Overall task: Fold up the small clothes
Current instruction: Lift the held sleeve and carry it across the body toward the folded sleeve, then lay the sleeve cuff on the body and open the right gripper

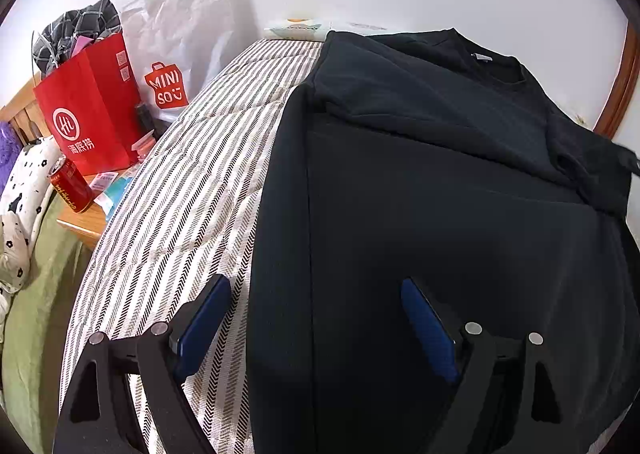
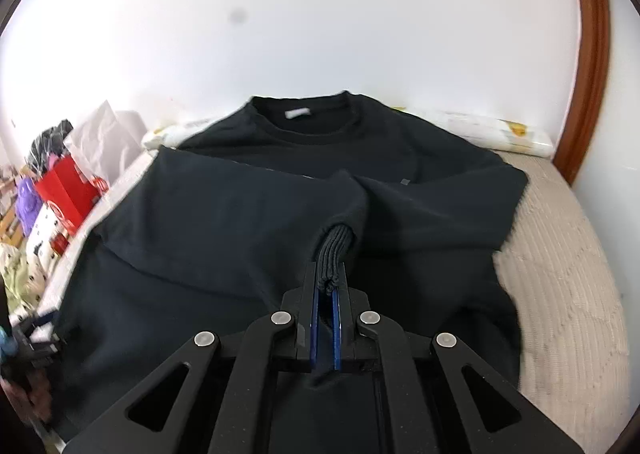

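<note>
A black sweatshirt [image 1: 440, 182] lies flat on the striped bed cover [image 1: 192, 182], neck toward the wall, with one sleeve folded across its chest. My left gripper [image 1: 316, 294] is open and empty, hovering over the sweatshirt's left hem edge, one finger over the cover and one over the cloth. In the right wrist view the sweatshirt [image 2: 248, 222] fills the middle. My right gripper [image 2: 326, 286] is shut on the ribbed sleeve cuff [image 2: 334, 250] and holds it above the shirt's body.
A wooden nightstand [image 1: 84, 226] left of the bed holds a red paper bag [image 1: 88, 118], a white Miniso bag [image 1: 176, 54] and a red can [image 1: 70, 186]. A pillow [image 2: 488, 134] lies against the white wall. A wooden door frame [image 2: 592, 54] stands at right.
</note>
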A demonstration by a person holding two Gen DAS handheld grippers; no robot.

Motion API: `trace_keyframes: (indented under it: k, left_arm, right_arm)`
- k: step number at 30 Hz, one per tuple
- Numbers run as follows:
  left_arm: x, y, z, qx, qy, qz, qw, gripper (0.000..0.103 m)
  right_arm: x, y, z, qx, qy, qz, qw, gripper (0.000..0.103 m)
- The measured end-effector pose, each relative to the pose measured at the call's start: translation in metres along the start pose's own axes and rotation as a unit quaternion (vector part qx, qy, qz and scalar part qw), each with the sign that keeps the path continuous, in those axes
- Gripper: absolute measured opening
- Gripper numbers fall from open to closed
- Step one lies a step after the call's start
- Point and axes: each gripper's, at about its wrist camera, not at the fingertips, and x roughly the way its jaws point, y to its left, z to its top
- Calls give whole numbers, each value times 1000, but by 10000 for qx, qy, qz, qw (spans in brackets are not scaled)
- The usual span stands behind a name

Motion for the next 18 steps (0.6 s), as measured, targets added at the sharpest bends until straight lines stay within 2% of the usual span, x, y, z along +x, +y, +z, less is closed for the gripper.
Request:
trace_keyframes:
  k: [6,10,12,14,15,18]
  left_arm:
    - [-7,3,1,16,74,-220,9997,86]
    - [-19,1,7,161,-150,-221,9995,86]
    - [-23,-2,14,175,-247,-256,9992,86]
    - [-23,-8,23,194,-274,-345,9988,86]
    - [-22,-11,27,213,-282,-379,9987,86]
    - [-18,-25,42,267,-321,-508,9978,86]
  right_arm:
    - [35,64,39,8,8,715,9974,5]
    - [65,113,63,-134,30,1065,9942,5]
    - [79,132,68,-223,110,1185,9926,13]
    - [89,138,70,-255,257,1476,9884,24]
    - [88,136,70,-248,265,1554,9872,25]
    - [74,117,65,-243,98,1419,9895,29]
